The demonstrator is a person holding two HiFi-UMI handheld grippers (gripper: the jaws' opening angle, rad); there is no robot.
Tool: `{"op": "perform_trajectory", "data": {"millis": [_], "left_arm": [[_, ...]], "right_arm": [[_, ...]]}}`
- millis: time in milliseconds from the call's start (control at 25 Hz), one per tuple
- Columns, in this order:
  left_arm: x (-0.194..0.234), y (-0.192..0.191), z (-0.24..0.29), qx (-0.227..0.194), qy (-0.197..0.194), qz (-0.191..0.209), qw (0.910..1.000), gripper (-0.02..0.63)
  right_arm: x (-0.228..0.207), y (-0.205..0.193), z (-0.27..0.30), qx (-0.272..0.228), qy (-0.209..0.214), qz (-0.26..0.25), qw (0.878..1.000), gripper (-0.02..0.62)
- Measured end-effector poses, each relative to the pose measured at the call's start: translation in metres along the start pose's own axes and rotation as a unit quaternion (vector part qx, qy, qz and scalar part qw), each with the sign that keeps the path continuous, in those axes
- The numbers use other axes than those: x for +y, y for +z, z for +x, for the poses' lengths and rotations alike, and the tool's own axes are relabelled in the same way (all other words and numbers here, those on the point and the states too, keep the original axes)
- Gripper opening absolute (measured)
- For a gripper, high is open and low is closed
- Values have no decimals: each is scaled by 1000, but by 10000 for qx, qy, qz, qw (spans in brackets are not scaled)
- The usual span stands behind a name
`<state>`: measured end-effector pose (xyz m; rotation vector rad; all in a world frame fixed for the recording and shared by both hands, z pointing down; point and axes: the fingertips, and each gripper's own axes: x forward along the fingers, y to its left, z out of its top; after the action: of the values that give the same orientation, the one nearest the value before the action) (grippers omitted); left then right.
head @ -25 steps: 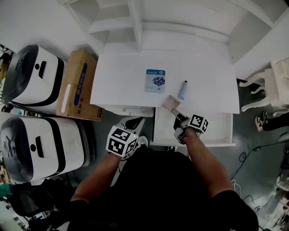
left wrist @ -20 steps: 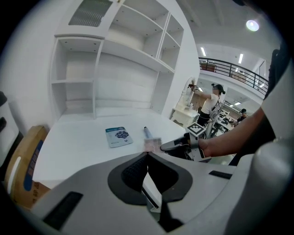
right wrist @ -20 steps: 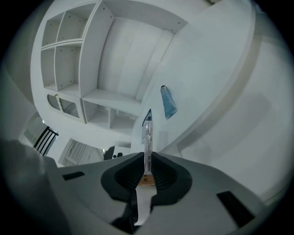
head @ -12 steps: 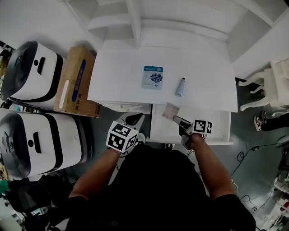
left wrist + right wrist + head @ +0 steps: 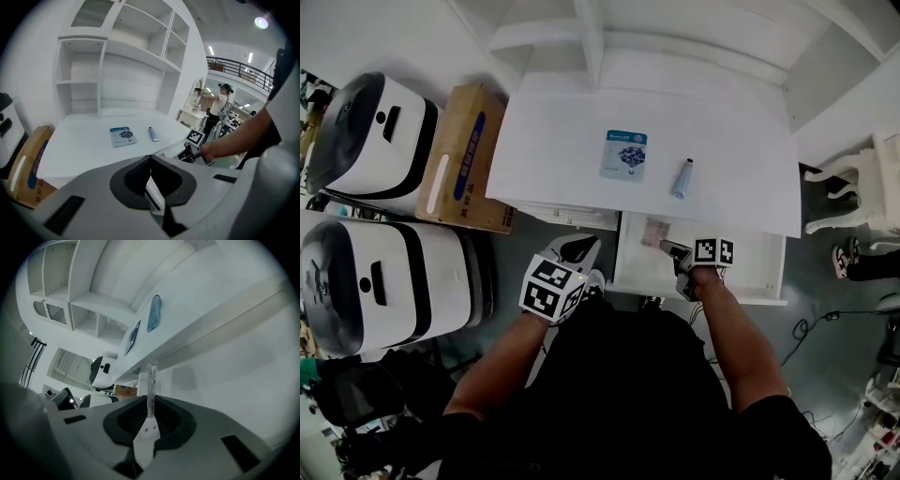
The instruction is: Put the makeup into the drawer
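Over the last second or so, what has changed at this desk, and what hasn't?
The right gripper, jaws shut on a thin pinkish sachet, carried it from the front edge of the desk down into the open drawer without letting go. The left gripper stayed beside the drawer, jaws together, empty. The blue packet and the tube lie where they were.

A thin, pinkish clear packet (image 5: pixel 654 232) is pinched in the jaws of the right gripper (image 5: pixel 667 246), over the back left part of the open white drawer (image 5: pixel 750 279); a flat blue-and-white sachet (image 5: pixel 624 155) lies on the table (image 5: pixel 544 150). A small grey-blue tube (image 5: pixel 682 178) lies to the sachet's right, apart from it.
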<state>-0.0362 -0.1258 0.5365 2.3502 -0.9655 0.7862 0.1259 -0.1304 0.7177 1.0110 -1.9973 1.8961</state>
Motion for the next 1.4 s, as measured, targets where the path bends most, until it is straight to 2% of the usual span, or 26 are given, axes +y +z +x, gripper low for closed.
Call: {"op": "perform_trajectory", "data": {"millis": [120, 360, 800, 1160, 1400], "left_arm": [[5, -4, -6, 13, 111, -79, 9999, 11], [12, -13, -19, 70, 318, -249, 9992, 11], [21, -27, -31, 113, 536, -560, 9969, 11], [24, -31, -34, 150, 577, -568, 9966, 11], [25, -30, -34, 135, 523, -545, 9970, 11]], "right_arm": [[-14, 4, 19, 57, -141, 122, 9998, 58], [-21, 2, 50, 244, -86, 220, 9994, 58], [-53, 1, 61, 251, -310, 391, 9984, 61], [-72, 2, 64, 94, -671, 475, 9966, 77], [-82, 0, 62, 83, -1098, 236, 9936, 81]]}}
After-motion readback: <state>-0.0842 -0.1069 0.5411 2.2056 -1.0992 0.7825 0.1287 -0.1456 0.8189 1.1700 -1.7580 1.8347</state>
